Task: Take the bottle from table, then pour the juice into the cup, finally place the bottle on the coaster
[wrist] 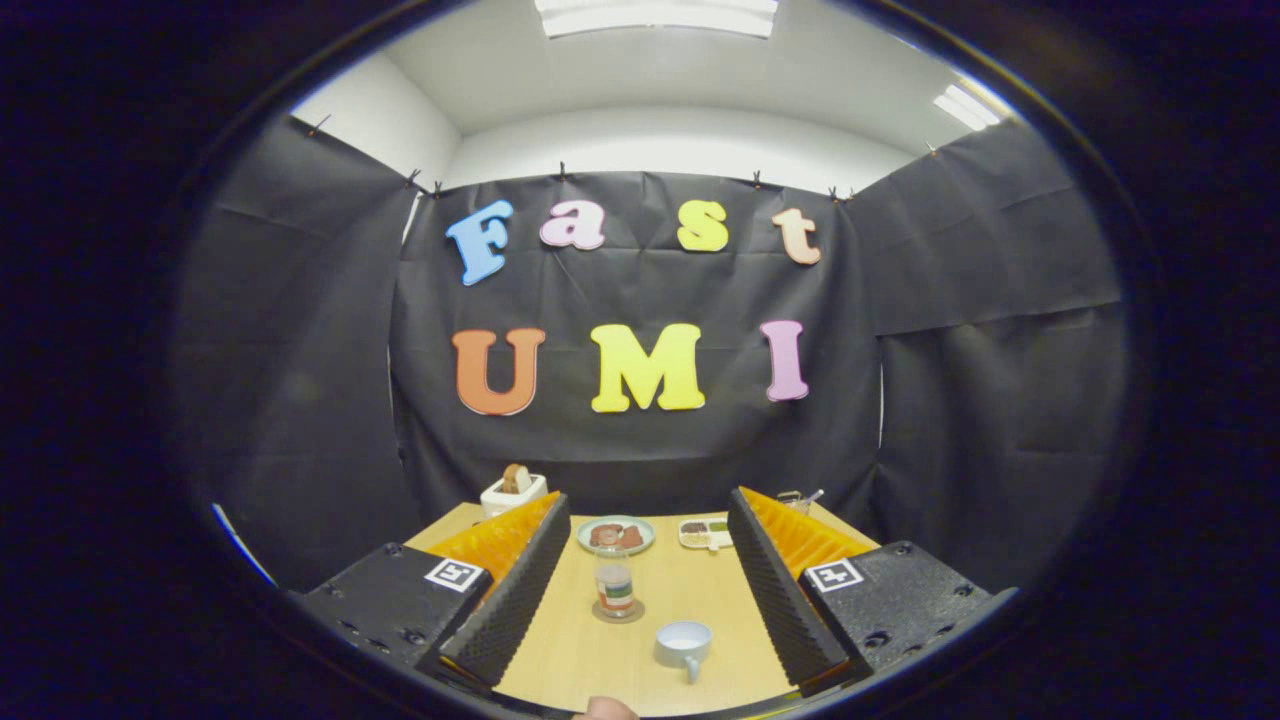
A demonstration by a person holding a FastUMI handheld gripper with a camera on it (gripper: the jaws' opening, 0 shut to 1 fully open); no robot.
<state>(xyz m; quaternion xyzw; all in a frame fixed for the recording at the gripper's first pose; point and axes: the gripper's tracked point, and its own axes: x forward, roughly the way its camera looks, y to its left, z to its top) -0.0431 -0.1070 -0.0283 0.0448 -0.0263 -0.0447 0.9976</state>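
Table layout seen along the spread fingers of the gripper (640, 590)

The fingers stand wide apart, touching nothing, and the table (570, 650) runs between them. Nearest, between the fingers, sits the cup (683, 643). Behind it and slightly left stands the bottle (614, 587), upright on the coaster (617, 611). Farther back lies a plate (615, 535) with food on it, and a divided tray (705, 533) just to its right. A toaster (513, 492) stands at the far left corner, beyond the left finger.
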